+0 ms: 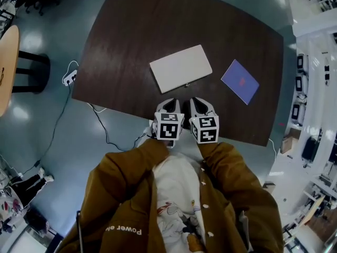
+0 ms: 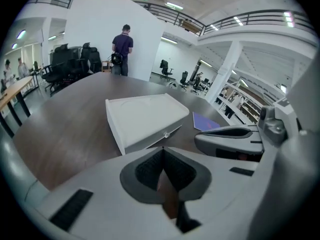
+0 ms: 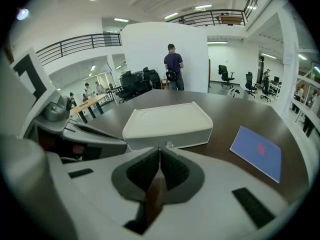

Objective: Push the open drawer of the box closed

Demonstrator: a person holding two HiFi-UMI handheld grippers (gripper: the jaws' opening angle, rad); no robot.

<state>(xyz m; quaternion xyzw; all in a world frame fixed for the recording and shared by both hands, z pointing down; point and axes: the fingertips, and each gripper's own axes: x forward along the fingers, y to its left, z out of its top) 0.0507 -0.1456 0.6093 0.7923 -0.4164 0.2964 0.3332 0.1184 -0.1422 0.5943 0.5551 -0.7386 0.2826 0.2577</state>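
Note:
A flat white box point(image 1: 180, 67) lies in the middle of the dark table point(image 1: 121, 46). Its drawer front, with a small knob point(image 2: 166, 134), faces me and looks flush or nearly flush with the box point(image 2: 142, 116). Both grippers hover side by side at the table's near edge, short of the box. The left gripper point(image 1: 169, 102) is shut with nothing in it, its pads meeting point(image 2: 162, 149). The right gripper point(image 1: 199, 100) is shut and empty too point(image 3: 159, 149). From the right gripper view the box point(image 3: 167, 121) sits straight ahead, knob point(image 3: 170, 145) just beyond the tips.
A blue booklet point(image 1: 239, 81) lies on the table right of the box. A power strip point(image 1: 69, 78) and its cable sit on the floor at the left, by a round wooden table point(image 1: 8, 67). A person point(image 2: 122, 46) stands far behind, near office chairs.

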